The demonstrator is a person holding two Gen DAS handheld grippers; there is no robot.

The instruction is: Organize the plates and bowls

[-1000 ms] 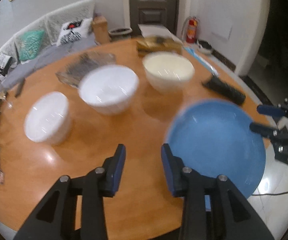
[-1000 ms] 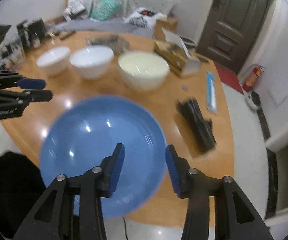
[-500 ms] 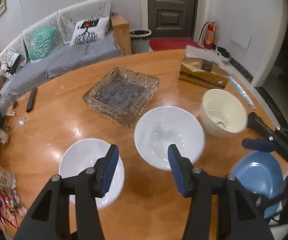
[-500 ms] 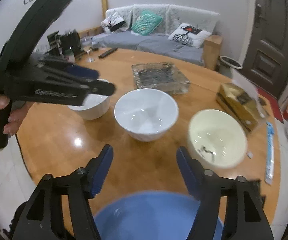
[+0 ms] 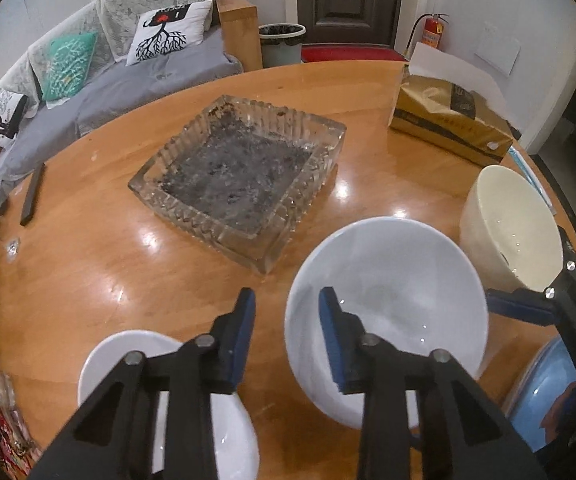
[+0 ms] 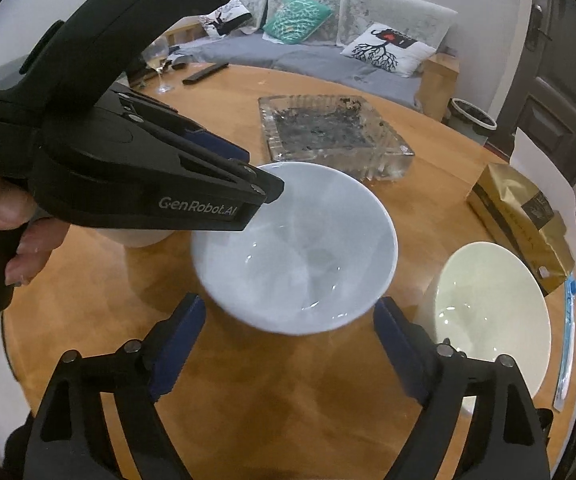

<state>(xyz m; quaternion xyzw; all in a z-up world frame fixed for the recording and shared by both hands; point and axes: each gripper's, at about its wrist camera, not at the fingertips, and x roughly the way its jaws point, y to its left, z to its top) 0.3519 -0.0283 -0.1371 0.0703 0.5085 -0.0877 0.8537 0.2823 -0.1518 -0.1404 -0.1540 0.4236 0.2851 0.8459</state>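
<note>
A large white bowl (image 5: 388, 316) (image 6: 294, 248) stands on the round wooden table (image 5: 88, 248). My left gripper (image 5: 287, 336) is open, its jaws astride the bowl's left rim: one finger outside, one inside. A smaller white bowl (image 5: 128, 360) sits under its left finger. A cream bowl (image 5: 512, 232) (image 6: 492, 304) stands to the right. A blue plate (image 5: 544, 408) lies at the lower right edge. My right gripper (image 6: 290, 344) is wide open and empty, just short of the large white bowl, with the left gripper's body (image 6: 128, 168) above the bowl's left side.
A square glass ashtray (image 5: 240, 172) (image 6: 328, 128) sits behind the bowls. A gold tissue pack (image 5: 448, 120) (image 6: 524, 216) lies at the back right. A remote (image 5: 32, 192) and a wine glass (image 6: 160, 60) stand at the far left. A sofa runs behind the table.
Both grippers moved forward and down toward the large white bowl. My left gripper's jaws now straddle its rim. My right gripper opened wider, and the blue plate left its view.
</note>
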